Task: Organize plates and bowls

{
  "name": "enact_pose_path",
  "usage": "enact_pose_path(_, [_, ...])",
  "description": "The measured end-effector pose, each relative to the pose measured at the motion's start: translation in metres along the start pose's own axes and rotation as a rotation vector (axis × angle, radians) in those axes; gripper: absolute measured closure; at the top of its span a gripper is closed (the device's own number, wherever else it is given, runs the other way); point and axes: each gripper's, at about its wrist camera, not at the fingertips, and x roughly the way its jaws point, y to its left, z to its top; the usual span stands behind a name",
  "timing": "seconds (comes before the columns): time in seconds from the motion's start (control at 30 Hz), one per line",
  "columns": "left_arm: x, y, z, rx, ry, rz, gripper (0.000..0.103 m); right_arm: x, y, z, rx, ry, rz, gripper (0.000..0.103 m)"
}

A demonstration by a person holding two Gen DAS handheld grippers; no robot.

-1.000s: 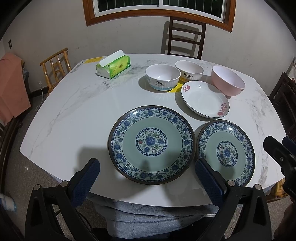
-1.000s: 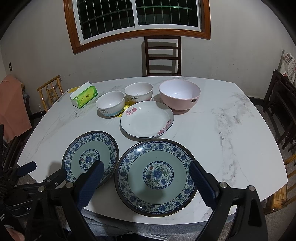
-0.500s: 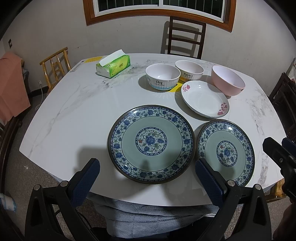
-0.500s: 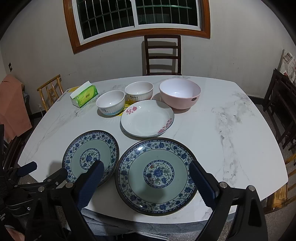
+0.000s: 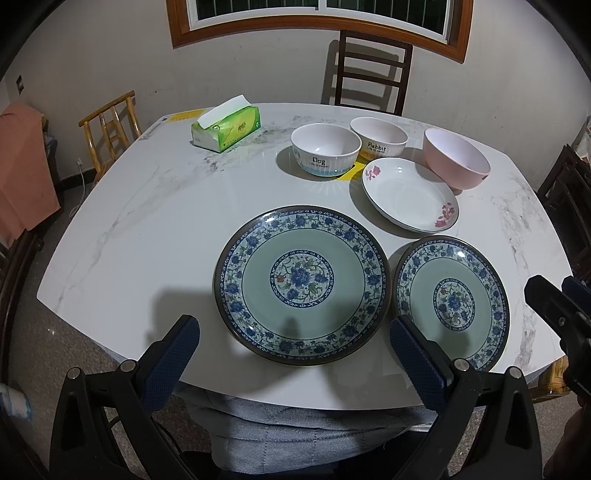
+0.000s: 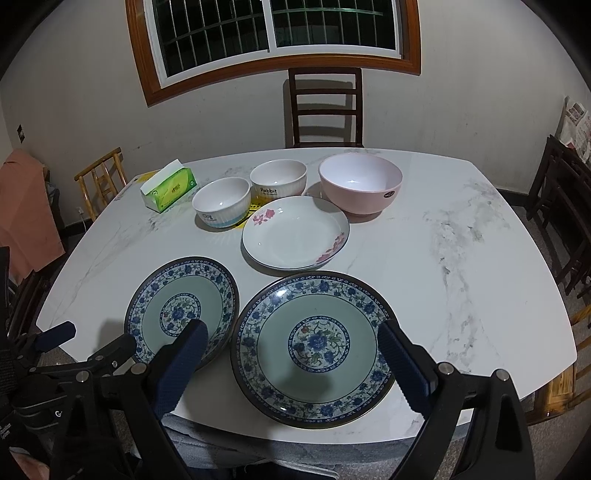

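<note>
1. The surface [image 5: 147, 221] is white marble-patterned stone with grey veins and rounded corners; it stands in a room with pale walls and a barred, wood-framed window [image 6: 273, 33].
2. A dark wooden chair [image 6: 325, 107] sits at the far edge; a light wooden chair [image 5: 110, 125] stands off the far left corner.
3. Plates, three in all: a large blue-floral plate [image 5: 301, 284] and a smaller matching one [image 5: 450, 302] lie side by side at the near edge, nearly touching, with a white plate with pink flowers [image 5: 410, 195] just behind them.
4. Bowls, three: a white "Dog" bowl [image 5: 325, 153], a white "Rabbit" bowl [image 5: 378, 140] and a pink bowl [image 5: 456, 158] in a row toward the far edge.
5. One green tissue box [image 5: 227, 127] sits near the far left corner.
6. The left gripper [image 5: 295, 354] hangs over the near edge, its blue-padded fingers [image 5: 173, 362] spread wide and holding nothing.
7. The right gripper [image 6: 291, 358] is likewise wide open and empty (both frame the large plate from above).
</note>
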Motion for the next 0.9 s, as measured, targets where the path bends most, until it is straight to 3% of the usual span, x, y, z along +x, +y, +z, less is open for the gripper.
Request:
enact_pose_path(0.4, [0.003,0.003,0.001,-0.018,0.008,-0.062,0.002,0.001,0.008,0.007,-0.016,0.003,0.117,0.007])
enact_pose_path(0.67, [0.006,0.024,0.009,-0.072,0.031,-0.16,0.003,0.002,0.019,0.013,-0.069,-0.008,0.203,0.008])
enact_pose_path(0.9, [0.015,0.061,0.019,-0.183,0.062,-0.256,0.012,0.024,0.023,0.023,-0.08,0.059,0.247,0.025])
